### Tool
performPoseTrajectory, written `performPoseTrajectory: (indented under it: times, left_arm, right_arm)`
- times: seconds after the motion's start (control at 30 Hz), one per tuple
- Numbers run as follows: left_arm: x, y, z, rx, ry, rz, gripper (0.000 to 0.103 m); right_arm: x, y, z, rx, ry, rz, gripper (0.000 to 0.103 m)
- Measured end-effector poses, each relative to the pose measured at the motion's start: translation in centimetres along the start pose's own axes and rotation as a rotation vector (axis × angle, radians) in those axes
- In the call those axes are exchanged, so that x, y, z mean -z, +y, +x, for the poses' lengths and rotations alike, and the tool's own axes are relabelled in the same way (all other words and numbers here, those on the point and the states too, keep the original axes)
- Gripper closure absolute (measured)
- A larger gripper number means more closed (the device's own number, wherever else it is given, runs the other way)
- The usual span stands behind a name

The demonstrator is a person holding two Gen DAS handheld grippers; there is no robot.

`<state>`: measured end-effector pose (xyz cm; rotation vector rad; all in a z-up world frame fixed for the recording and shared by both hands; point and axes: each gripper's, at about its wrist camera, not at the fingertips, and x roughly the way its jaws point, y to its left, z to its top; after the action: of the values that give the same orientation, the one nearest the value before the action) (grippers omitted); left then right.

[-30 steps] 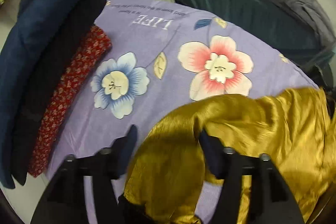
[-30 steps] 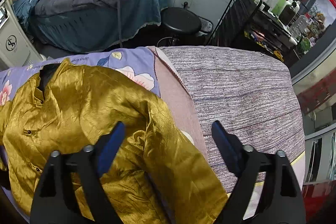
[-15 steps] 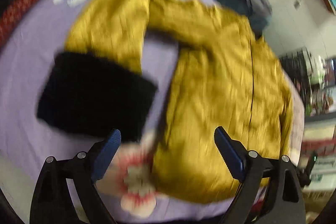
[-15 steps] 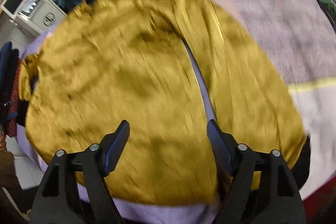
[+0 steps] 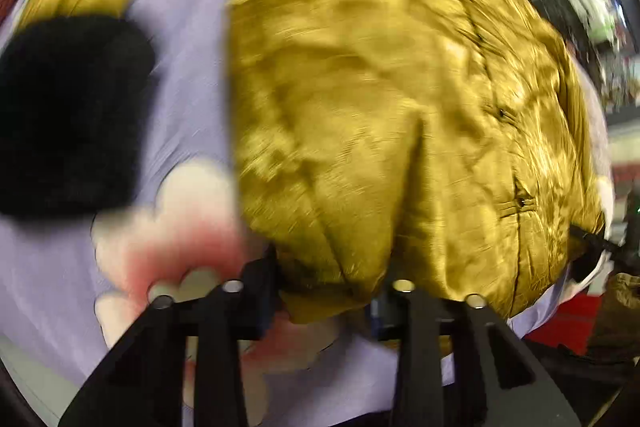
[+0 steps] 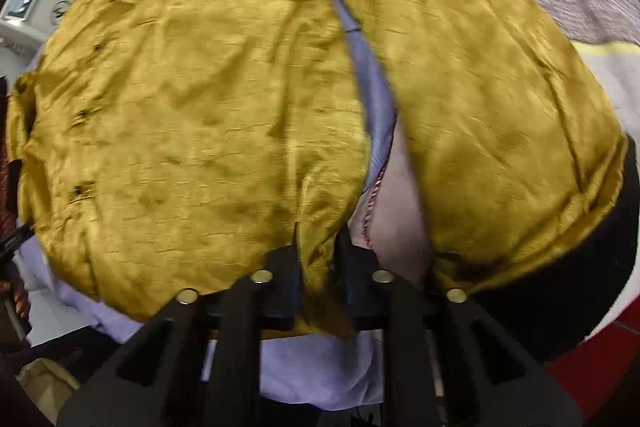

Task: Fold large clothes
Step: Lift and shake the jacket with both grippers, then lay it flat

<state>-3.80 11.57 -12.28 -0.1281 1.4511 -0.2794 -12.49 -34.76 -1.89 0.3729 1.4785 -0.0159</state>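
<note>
Jacket (image 5: 360, 87) in gold satin lies spread front-up on the lilac flowered sheet (image 5: 188, 75), its hem nearest both cameras and a black cuff (image 5: 68, 115) lying out to one side on the sheet. The left gripper (image 5: 324, 291) has its jaws closed part-way on a bunch of the hem, and the right gripper (image 6: 318, 267) pinches the hem beside a small slit, jaws nearly together on the cloth.

What could go wrong, I judge: satin is slick, and both holds sit at the very edge of the cloth (only a shallow bite), so a quick lift could let the hem slide free from one side and skew the fold. The sleeve (image 6: 500, 99) lies splayed away from the body with sheet showing between, so it may trail or bunch under the fold if not tucked in. Both views are motion-blurred, which hides finer detail.

No brand, label or writing can be read in either view.
</note>
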Motion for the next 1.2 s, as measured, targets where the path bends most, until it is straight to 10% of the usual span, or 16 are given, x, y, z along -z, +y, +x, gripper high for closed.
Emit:
performPoseTrajectory:
  times: [0.3, 0.47, 0.6, 0.8, 1.0, 1.2]
  left_arm:
    - [-2.2, -4.8, -16.1, 0.145, -0.171, 0.061, 0.082]
    - [-0.6, 0.4, -11.0, 0.012, 0.019, -0.092, 0.078]
    - [1.8, 4.0, -4.1, -0.146, 0.178, -0.191, 0.065]
    - [2.9, 6.4, -7.3, -0.198, 0.006, -0.326, 0.029]
    - [-1.3, 4.8, -11.7, -0.262, -0.160, -0.274, 0.021]
    - [-1.9, 0.3, -10.2, -0.151, -0.134, -0.187, 0.019]
  right_arm:
    - [-0.6, -0.1, -11.2, -0.555, -0.157, 0.155, 0.092]
    - [0.9, -0.8, -6.1, -0.064, -0.032, 0.104, 0.087]
    - [1.7, -2.8, -3.0, -0.033, 0.021, 0.265, 0.061]
    - [1.7, -6.8, -7.5, 0.043, -0.177, 0.395, 0.055]
    - [1.1, -10.2, -10.5, 0.360, -0.185, 0.331, 0.051]
    - [4.0, -15.3, -9.0, 0.131, -0.187, 0.639, 0.051]
